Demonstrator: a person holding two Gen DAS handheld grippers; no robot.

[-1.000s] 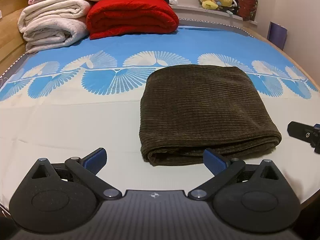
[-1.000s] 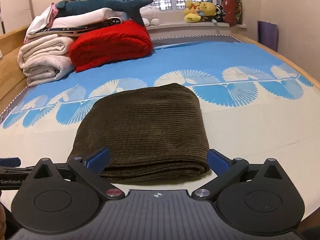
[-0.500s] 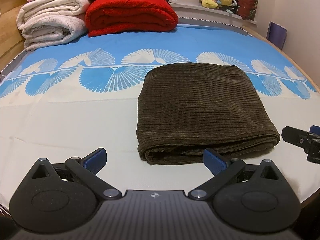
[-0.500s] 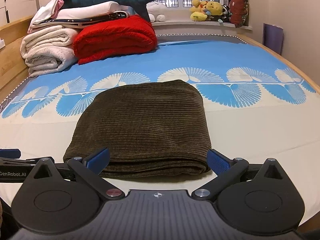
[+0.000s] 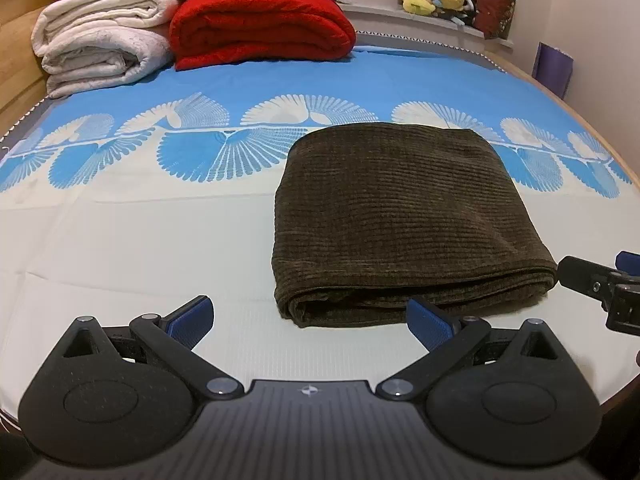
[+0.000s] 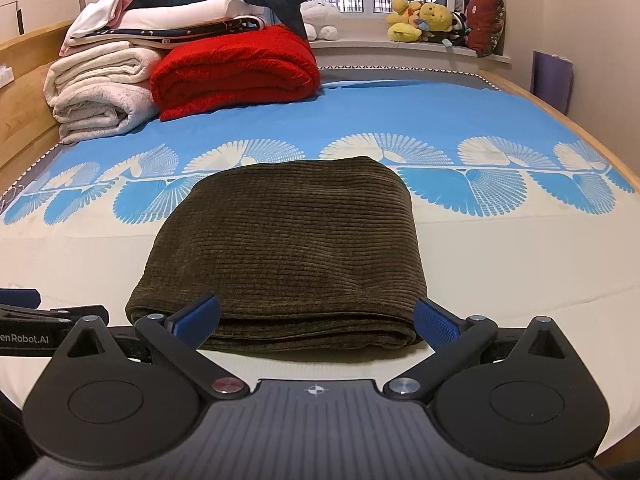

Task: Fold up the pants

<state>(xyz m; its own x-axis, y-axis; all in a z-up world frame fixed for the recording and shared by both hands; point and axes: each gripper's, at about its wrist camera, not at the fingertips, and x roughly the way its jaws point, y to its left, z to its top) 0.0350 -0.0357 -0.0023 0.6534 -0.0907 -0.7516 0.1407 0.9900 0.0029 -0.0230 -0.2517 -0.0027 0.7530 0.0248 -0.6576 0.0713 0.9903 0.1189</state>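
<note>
In the left wrist view the left gripper (image 5: 307, 318) sits at the bottom of the frame with its blue pads spread wide and nothing between them, while the pants (image 5: 404, 216) lie right of centre on the bed sheet (image 5: 132, 240) as a thick brown corduroy bundle. Its layered edges face the camera at the lower side and its rounded fold lies toward the top of the frame, so the long axis appears to run from bottom to top, leaning slightly right. The right gripper (image 5: 600, 284) shows only in part at the right edge, just beside the bundle's lower right corner; a stray nudge there could, I judge, drag the top layer and splay the stack. In the right wrist view the right gripper (image 6: 316, 320) is likewise spread and empty, with the pants (image 6: 288, 248) dead centre, its stacked edge just beyond the pads. Pinching only the upper layers here would likely peel the fold open.
</note>
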